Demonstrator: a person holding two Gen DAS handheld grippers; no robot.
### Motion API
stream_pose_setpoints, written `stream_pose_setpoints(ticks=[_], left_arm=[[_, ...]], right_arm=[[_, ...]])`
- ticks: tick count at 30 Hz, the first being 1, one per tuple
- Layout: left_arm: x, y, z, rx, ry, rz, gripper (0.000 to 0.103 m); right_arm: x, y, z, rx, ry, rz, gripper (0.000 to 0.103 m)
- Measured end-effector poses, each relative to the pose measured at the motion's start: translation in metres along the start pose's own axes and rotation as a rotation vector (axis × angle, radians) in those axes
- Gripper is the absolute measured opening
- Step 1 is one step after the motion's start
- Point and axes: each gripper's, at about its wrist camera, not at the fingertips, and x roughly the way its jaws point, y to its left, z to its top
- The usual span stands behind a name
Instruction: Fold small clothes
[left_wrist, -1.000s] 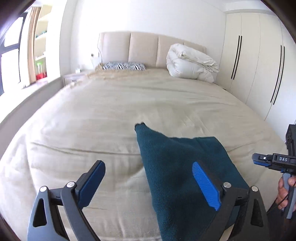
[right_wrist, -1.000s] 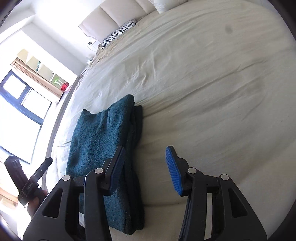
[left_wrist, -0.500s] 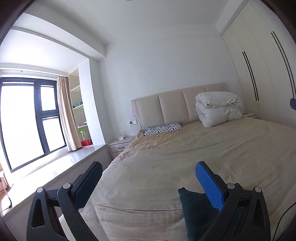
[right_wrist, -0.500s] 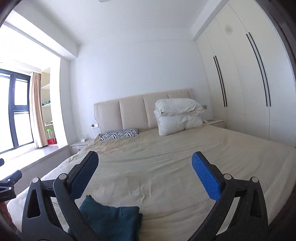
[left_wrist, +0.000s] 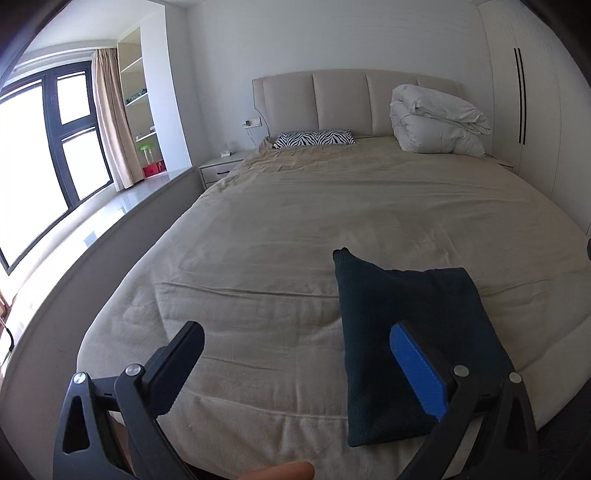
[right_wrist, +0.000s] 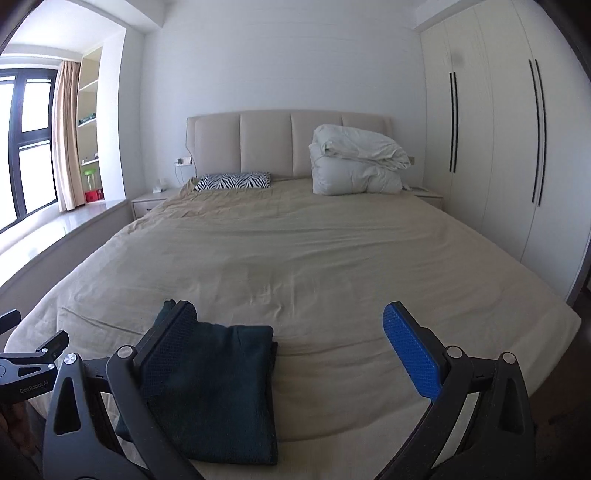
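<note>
Both tools pulled back and lowered since before; left tool (left_wrist: 295, 362) and right tool (right_wrist: 288, 343) held wide apart, nothing gripped. Dark green cloth (right_wrist: 218, 391) left folded near bed (right_wrist: 332, 258) edge, likely done.

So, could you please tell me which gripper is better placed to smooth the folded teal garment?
Probably the left gripper: the folded teal garment lies behind its right finger. Both are open and apart from it.

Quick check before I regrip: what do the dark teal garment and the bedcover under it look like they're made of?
Garment: looks like a thick knit, possibly wool or acrylic; matte, fuzzy surface, with a ribbed cuff at the far corner in the left view. Bedcover: beige woven fabric, likely cotton or linen; matte, with fine creases and soft wrinkles. The exact fibre can't be told from the look.
</note>
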Motion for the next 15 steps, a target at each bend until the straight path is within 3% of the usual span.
stream_pose_setpoints(ticks=[4,8,15], left_arm=[[0.027,-0.004,-0.026,0.000,0.148,-0.043,0.103],[0.043,-0.005,-0.045,-0.027,0.239,-0.099,0.103],[0.047,-0.008,-0.052,-0.033,0.255,-0.098,0.103]], right_arm=[[0.036,0.001,-0.029,0.066,0.182,0.030,0.103],[0.050,0.004,-0.054,0.106,0.259,0.029,0.103],[0.069,0.016,-0.082,0.069,0.334,0.003,0.103]])
